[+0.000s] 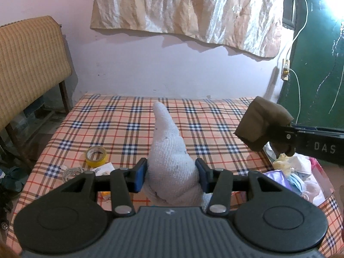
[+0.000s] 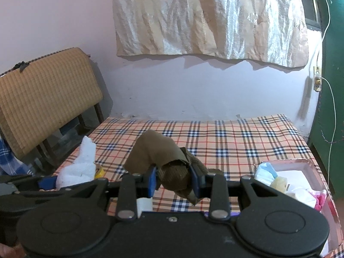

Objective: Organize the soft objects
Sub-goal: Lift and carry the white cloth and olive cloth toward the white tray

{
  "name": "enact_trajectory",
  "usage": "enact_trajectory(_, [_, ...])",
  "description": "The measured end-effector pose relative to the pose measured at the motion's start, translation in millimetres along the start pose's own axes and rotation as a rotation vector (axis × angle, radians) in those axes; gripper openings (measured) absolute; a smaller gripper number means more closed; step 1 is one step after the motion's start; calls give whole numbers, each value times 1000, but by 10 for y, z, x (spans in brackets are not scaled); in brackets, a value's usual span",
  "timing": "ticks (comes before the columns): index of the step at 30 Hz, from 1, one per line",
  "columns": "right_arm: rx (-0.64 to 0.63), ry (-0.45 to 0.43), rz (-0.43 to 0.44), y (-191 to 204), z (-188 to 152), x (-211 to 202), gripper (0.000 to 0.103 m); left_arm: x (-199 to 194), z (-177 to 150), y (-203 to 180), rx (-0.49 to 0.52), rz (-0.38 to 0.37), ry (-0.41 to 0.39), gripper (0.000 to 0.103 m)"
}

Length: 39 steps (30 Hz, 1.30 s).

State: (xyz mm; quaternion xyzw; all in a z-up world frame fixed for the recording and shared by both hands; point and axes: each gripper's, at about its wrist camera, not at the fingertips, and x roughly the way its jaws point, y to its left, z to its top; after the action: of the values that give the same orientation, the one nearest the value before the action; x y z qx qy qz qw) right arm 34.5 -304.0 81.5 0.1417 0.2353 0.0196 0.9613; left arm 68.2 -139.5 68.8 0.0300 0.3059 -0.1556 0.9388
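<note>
We hold two hand-held grippers over a bed covered in an orange, navy and white plaid sheet (image 1: 120,116). Our left hand-held gripper (image 1: 171,175) is clenched on a white terry-cloth sock (image 1: 169,150), whose toe points forward, away from its blue pads. Our right hand-held gripper (image 2: 173,181) grasps a crumpled olive-brown cloth (image 2: 163,157) between its pads. Left of the left hand-held gripper lies a yellow tape roll (image 1: 96,153). Right of the right hand-held gripper sits a pink box (image 2: 318,172) of soft items.
</note>
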Motion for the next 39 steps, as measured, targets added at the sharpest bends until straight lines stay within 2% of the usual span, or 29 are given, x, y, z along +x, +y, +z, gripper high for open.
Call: enact_trajectory(39, [81, -21, -98, -725, -29, -266, 40, 192, 17, -762, 81, -120, 15, 51])
